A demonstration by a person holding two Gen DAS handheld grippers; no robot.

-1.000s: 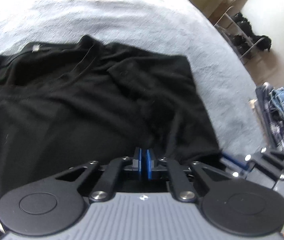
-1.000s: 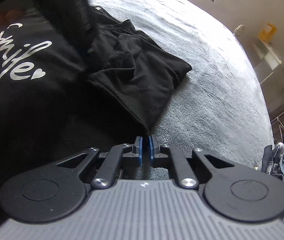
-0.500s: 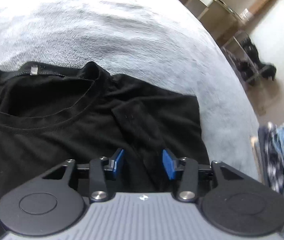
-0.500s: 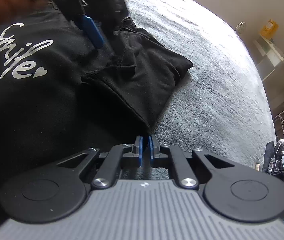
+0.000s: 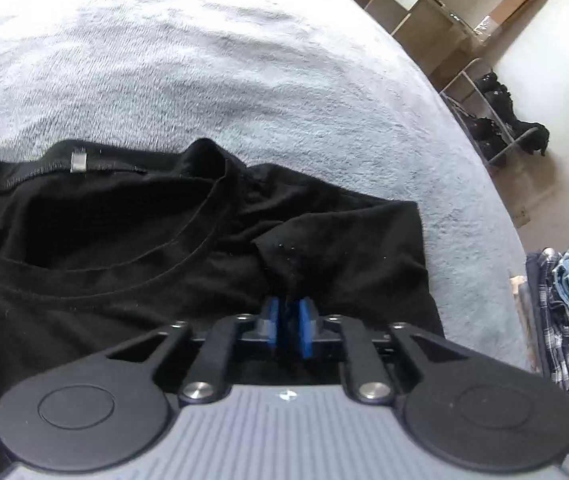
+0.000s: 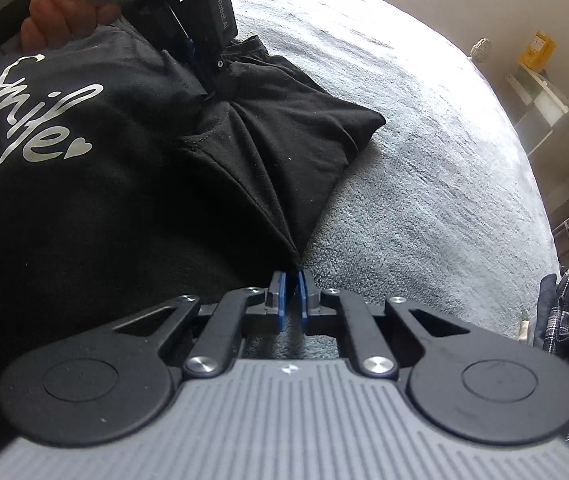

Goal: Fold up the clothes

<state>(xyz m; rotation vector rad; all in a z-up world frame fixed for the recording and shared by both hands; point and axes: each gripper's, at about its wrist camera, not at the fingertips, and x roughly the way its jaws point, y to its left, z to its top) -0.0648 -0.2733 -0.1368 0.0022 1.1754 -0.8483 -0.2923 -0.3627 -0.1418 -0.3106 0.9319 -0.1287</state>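
Observation:
A black T-shirt [image 5: 124, 280] lies front up on the bed, its round collar [image 5: 188, 236] and white neck label [image 5: 78, 161] toward the far side. My left gripper [image 5: 288, 308] sits at the shoulder; its jaws are closing and a raised ridge of black fabric is pinched between the blue pads. In the right wrist view the T-shirt [image 6: 104, 220] shows a silver "Smile" print [image 6: 32, 120]. A hand [image 6: 56, 12] holds the left gripper [image 6: 206, 88] where the sleeve [image 6: 304, 140] starts. My right gripper [image 6: 291, 280] is shut on the sleeve's near corner, and the cloth runs taut between both grippers.
A pale grey fleece blanket [image 5: 244, 80] covers the bed, bare beyond the shirt. Past the bed's right edge lies a pile of jeans and plaid clothes [image 5: 564, 312]. A rack with dark shoes [image 5: 500, 120] and shelves [image 5: 424, 4] stand on the floor further off.
The left gripper opened, shifted along the shirt to the shoulder by the sleeve, and narrowed again around a fold of fabric. The right gripper stayed still, shut on the sleeve corner.

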